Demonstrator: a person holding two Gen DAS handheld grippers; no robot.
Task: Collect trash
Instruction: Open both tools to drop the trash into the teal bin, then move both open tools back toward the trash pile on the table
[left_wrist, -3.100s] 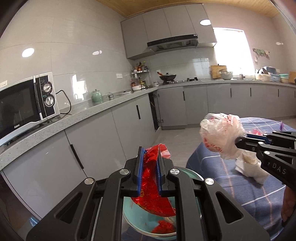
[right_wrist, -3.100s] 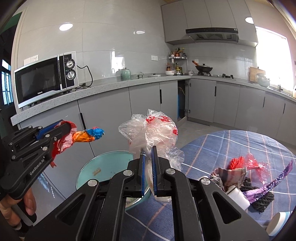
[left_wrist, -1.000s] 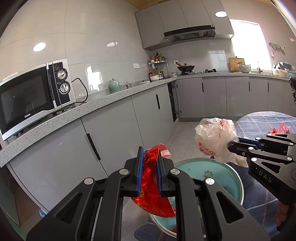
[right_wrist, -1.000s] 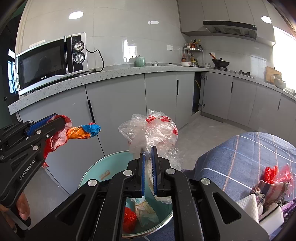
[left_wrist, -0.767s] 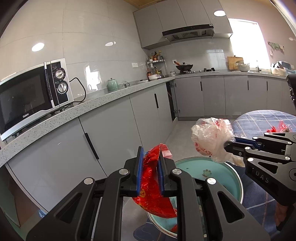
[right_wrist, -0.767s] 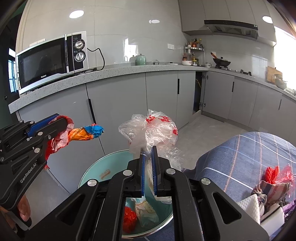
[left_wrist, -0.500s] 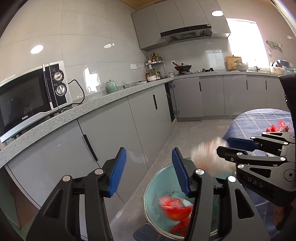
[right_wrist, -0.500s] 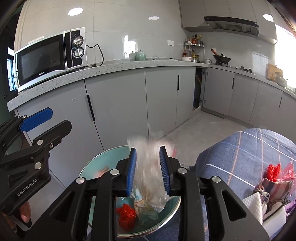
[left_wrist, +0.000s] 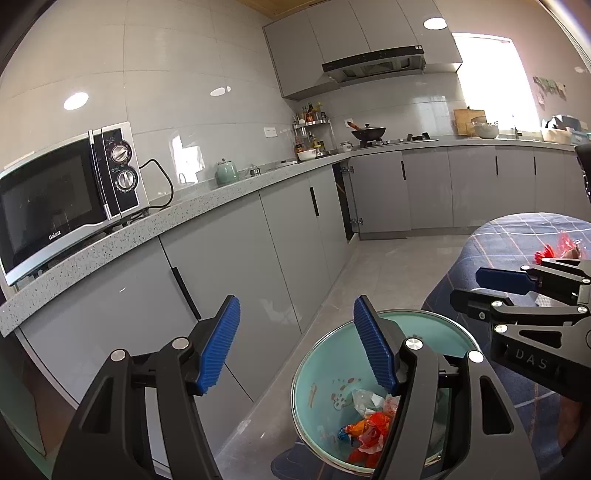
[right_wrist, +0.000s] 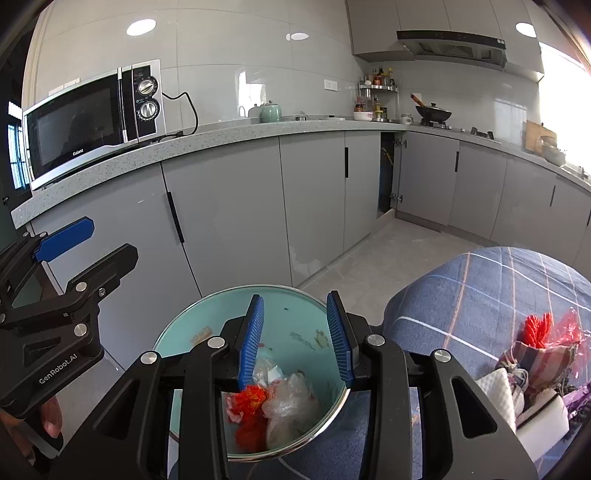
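Both grippers, left (left_wrist: 295, 347) and right (right_wrist: 295, 338), hang spread and empty over the bin (right_wrist: 207, 321), so its wrappers (right_wrist: 251, 406) and bag (right_wrist: 291, 398) presumably fell straight in.

A home kitchen: grey handleless cabinets (right_wrist: 229, 206) run under a speckled stone bench (right_wrist: 221, 138) carrying a Galanz microwave (right_wrist: 92, 118), a green teapot (right_wrist: 270, 112) and a spice rack (right_wrist: 376, 86). A wok (right_wrist: 432, 112) sits on the hob beneath a range hood (left_wrist: 373, 66), against white wall tiles (left_wrist: 184, 74).
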